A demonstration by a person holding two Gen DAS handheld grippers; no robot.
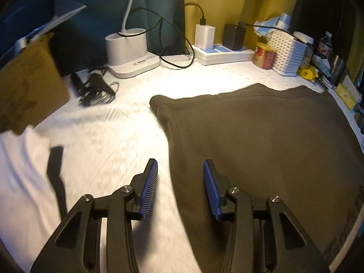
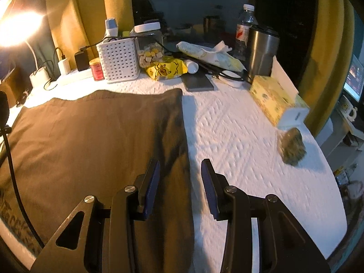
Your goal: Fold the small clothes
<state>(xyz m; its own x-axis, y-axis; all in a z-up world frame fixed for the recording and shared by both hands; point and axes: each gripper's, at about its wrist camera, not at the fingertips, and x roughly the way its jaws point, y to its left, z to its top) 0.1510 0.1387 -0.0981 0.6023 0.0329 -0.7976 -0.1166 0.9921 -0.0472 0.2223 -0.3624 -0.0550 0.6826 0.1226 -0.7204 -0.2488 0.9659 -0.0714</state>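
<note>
A dark brown garment (image 1: pixel 261 141) lies flat on the white padded table cover (image 1: pixel 109 132). It also shows in the right wrist view (image 2: pixel 91 141). My left gripper (image 1: pixel 180 166) is open and empty, astride the garment's left edge. My right gripper (image 2: pixel 180 166) is open and empty, astride the garment's right edge. Both hover just above the cloth; I cannot tell if they touch it.
At the back stand a white lamp base (image 1: pixel 129 50), a power strip with chargers (image 1: pixel 223 52), a red tin (image 1: pixel 265 55) and a white basket (image 2: pixel 118 61). A steel tumbler (image 2: pixel 261 50), tissue box (image 2: pixel 277 97) and grey-green lump (image 2: pixel 293 146) lie right. A cardboard box (image 1: pixel 27 84) stands left.
</note>
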